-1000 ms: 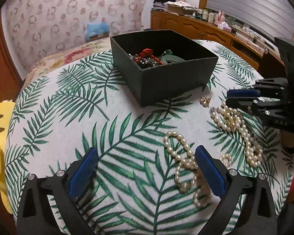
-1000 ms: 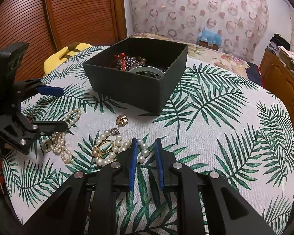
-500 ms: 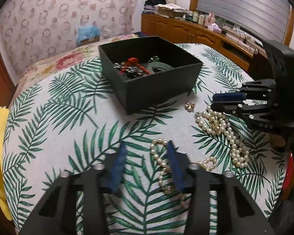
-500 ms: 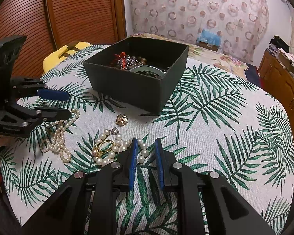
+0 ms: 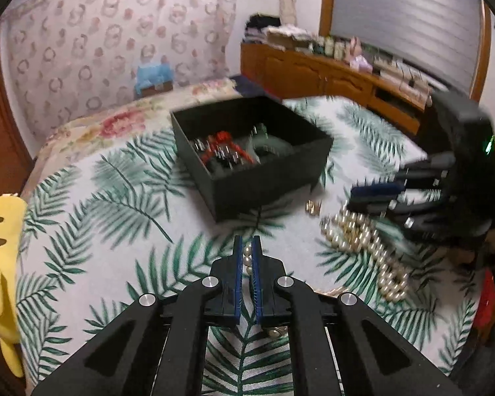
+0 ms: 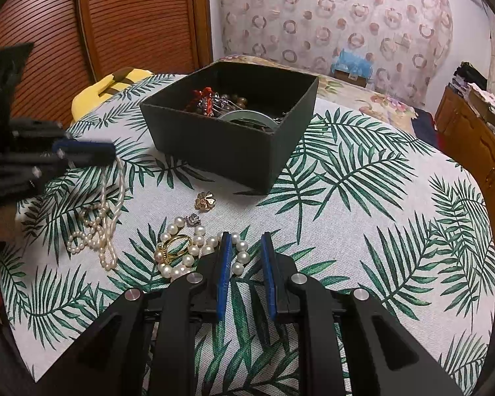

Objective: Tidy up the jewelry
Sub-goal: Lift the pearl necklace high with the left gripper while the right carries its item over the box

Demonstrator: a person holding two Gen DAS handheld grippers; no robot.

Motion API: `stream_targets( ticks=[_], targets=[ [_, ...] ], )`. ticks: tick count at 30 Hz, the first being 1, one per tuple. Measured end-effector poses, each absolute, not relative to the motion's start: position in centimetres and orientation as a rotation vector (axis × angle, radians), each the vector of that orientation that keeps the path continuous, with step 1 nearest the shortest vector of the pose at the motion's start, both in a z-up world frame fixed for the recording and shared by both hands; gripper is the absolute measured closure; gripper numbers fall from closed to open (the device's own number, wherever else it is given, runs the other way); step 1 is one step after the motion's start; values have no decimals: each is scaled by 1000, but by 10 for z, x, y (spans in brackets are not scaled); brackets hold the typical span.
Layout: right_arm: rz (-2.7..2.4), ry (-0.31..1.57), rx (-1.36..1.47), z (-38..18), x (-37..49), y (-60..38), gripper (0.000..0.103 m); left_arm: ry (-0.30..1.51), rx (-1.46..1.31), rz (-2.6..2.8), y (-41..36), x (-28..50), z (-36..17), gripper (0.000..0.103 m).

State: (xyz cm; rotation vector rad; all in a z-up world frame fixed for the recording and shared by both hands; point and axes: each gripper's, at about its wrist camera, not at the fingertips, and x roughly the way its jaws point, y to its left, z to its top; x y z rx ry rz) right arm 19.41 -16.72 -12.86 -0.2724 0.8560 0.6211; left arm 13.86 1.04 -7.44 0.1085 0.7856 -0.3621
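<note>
Some jewelry already lay in the box [image 6: 234, 132]. The left claw [image 5: 247, 257] had just closed on a pearl necklace [image 6: 105, 231]; the right claw [image 6: 246, 264], narrowly open, held nothing, pearls [image 6: 188, 250] at nine o'clock.

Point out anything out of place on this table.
Loose jewelry lies outside the black box: a pearl strand with a gold ring and two small flower pieces. Another pearl necklace hangs from the shut left gripper, its lower end bunched on the cloth.
</note>
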Motion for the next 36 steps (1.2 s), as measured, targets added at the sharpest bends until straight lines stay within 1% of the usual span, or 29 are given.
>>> stream_targets(
  ticks=[4, 6, 12, 28, 36],
  targets=[
    [613, 854, -297, -129, 192, -163, 83, 723, 78, -356, 14, 133, -51, 98],
    [624, 858, -301, -128, 191, -163, 94, 691, 64, -352, 15, 130, -39, 98],
    [622, 848, -303, -121, 189, -166, 95, 618, 48, -354, 14, 125, -11, 98],
    [643, 591, -276, 0, 163, -175, 95, 510, 34, -354, 12, 117, 34, 99],
    [649, 505, -287, 41, 158, -171, 95, 470, 40, -353, 10, 117, 54, 99]
  ],
)
